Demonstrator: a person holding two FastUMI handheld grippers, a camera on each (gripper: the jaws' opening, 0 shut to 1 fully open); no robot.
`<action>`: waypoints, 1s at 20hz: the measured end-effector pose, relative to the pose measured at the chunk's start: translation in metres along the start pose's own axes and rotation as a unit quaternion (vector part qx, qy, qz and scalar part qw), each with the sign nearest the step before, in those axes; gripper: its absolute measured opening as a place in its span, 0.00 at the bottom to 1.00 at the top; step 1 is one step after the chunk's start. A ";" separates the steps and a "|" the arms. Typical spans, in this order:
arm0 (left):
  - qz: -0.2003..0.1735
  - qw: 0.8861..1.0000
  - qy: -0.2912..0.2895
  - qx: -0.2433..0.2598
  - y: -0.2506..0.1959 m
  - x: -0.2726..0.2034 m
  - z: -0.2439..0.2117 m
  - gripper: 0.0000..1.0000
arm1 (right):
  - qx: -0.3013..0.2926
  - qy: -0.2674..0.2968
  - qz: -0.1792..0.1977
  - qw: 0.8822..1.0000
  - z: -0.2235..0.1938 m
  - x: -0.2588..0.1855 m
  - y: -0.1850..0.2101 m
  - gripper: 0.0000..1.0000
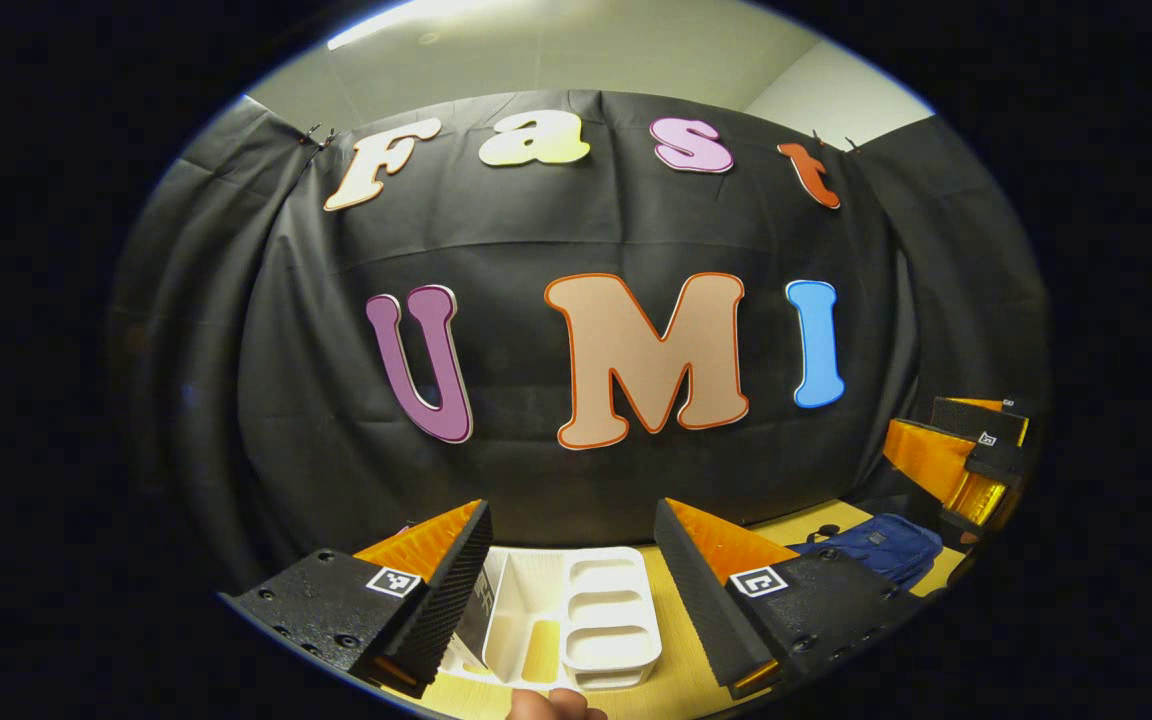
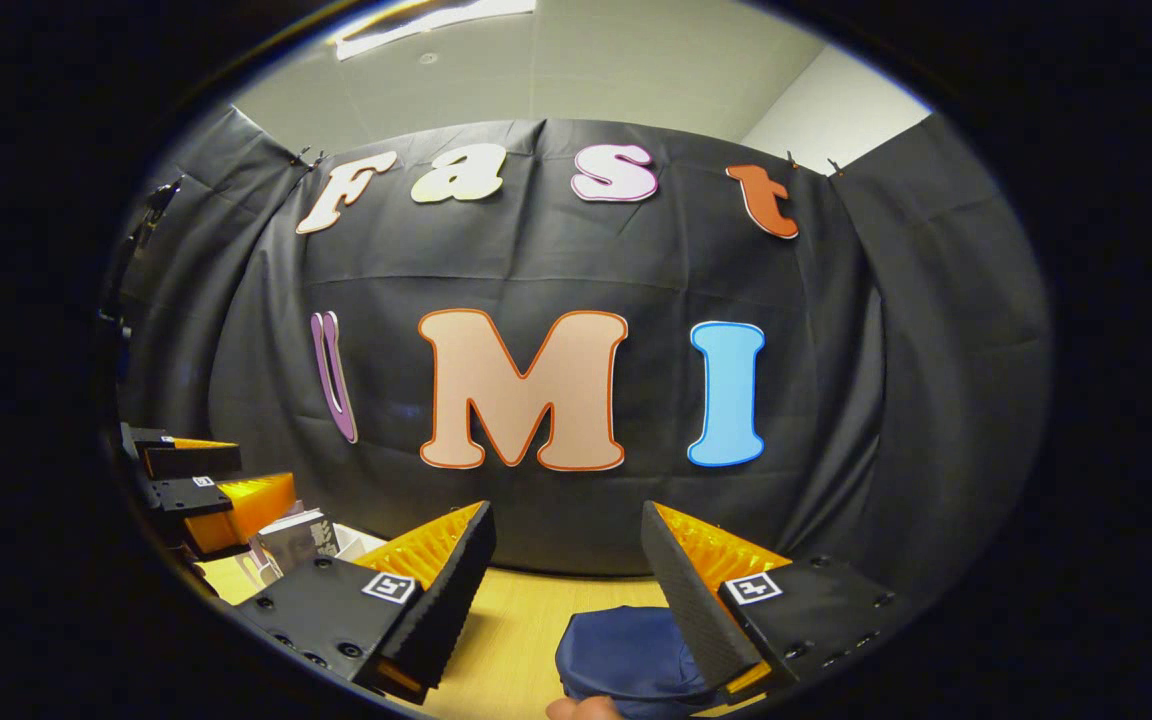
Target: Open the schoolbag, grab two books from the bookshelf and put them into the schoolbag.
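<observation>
A white plastic bookshelf [image 1: 576,620] stands on the wooden table below my left gripper [image 1: 573,580], which is open above it with nothing between its fingers. A book [image 1: 476,615] stands upright in the shelf's left section. The dark blue schoolbag [image 1: 881,548] lies to the right, under the right gripper [image 1: 966,455] seen at the far right. In the right gripper view the schoolbag [image 2: 626,655] sits on the table just below my open right gripper [image 2: 566,575]. The left gripper [image 2: 201,480] and a book [image 2: 296,540] in the shelf appear at the far left.
The wooden table [image 2: 506,620] runs back to the black cloth wall. A fingertip [image 1: 551,705] shows at the bottom edge of the left gripper view, and another fingertip [image 2: 581,708] at the bottom of the right gripper view.
</observation>
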State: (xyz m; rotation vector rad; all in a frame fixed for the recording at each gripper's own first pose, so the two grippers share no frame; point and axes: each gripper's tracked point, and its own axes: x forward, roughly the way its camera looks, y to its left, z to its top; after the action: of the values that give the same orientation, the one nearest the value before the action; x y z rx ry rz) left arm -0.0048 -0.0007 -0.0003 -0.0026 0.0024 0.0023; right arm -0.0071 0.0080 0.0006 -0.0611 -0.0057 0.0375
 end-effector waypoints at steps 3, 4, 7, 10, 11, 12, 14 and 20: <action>0.000 1.000 0.009 -0.002 0.001 0.000 -0.006 0.96 | -0.082 0.008 0.011 0.997 -0.017 0.006 -0.006 0.93; 0.000 1.000 0.010 -0.004 0.002 -0.001 -0.006 0.96 | -0.121 0.011 0.015 0.992 -0.024 0.004 -0.011 0.92; 0.011 1.000 0.012 -0.002 0.011 -0.001 -0.008 0.96 | -0.241 0.024 0.044 0.969 -0.057 -0.001 -0.022 0.98; 0.021 1.000 0.020 -0.004 0.020 -0.001 -0.013 0.95 | -0.335 0.063 0.082 0.937 -0.110 -0.004 -0.027 0.89; 0.023 0.999 0.024 -0.005 0.022 -0.003 -0.016 0.95 | -0.367 0.076 0.095 0.922 -0.128 -0.005 -0.029 0.97; 0.026 0.999 0.028 -0.007 0.025 -0.004 -0.018 0.95 | -0.402 0.084 0.104 0.906 -0.142 -0.007 -0.032 1.00; 0.033 0.999 0.035 -0.012 0.031 -0.007 -0.021 0.96 | -0.463 0.100 0.122 0.872 -0.170 -0.014 -0.043 0.97; 0.059 0.997 0.041 -0.010 0.045 -0.014 -0.025 0.95 | -0.528 0.183 0.187 0.808 -0.267 -0.008 -0.061 1.00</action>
State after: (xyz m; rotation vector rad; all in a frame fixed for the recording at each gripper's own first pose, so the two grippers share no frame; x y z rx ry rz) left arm -0.0189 0.0441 -0.0253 -0.0233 0.0849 0.1204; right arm -0.0113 -0.0693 -0.2619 -1.1980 0.3808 0.4192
